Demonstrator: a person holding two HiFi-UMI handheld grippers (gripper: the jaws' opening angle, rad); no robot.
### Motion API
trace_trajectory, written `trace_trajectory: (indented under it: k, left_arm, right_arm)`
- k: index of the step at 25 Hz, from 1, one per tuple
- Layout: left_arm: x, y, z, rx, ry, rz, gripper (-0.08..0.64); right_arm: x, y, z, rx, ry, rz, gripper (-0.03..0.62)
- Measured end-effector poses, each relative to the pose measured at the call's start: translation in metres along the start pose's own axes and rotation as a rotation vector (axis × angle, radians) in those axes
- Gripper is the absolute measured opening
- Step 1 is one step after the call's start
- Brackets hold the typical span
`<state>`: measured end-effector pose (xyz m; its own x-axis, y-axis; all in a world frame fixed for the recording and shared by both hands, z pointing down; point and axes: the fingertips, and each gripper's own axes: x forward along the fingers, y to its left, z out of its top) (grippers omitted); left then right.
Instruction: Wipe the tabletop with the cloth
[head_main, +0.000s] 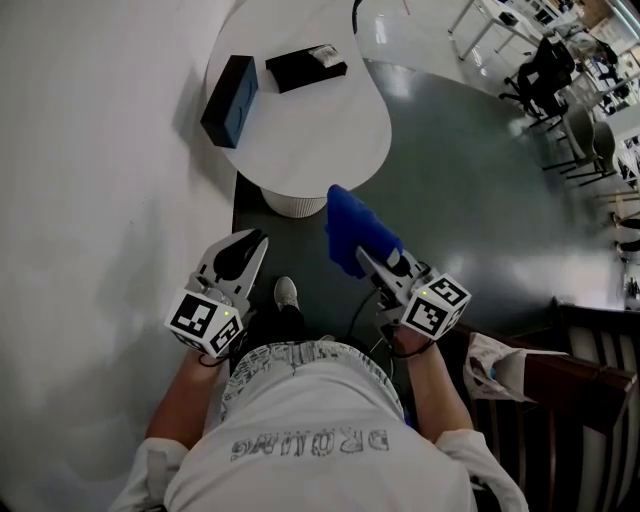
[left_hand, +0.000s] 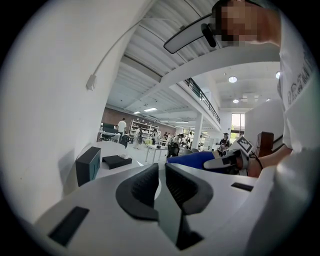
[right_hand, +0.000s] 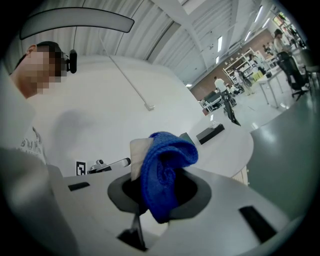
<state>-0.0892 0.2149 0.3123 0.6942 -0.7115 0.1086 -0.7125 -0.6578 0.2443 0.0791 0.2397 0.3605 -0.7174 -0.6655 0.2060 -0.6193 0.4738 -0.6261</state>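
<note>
Right tongs (head_main: 365, 257) clamp a bunched blue cloth (head_main: 353, 225); left tongs (head_main: 254, 242) closed, empty; both held short of the white worktop (head_main: 320, 135).

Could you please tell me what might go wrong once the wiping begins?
The blue cloth sits bunched in the right claw, so it may slip out under pressure. The upright dark blue box and the flat black box sit on the tabletop; a wide sweep could knock them.
</note>
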Motion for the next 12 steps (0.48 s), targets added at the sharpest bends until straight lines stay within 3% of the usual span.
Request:
trace_trajectory:
  k: [12]
  left_arm:
    - [0.028, 0.068, 0.026, -0.001, -0.004, -0.027, 0.060]
  right_arm:
    - [0.063, -0.008, 0.034, -0.002, -0.013, -0.036, 0.092]
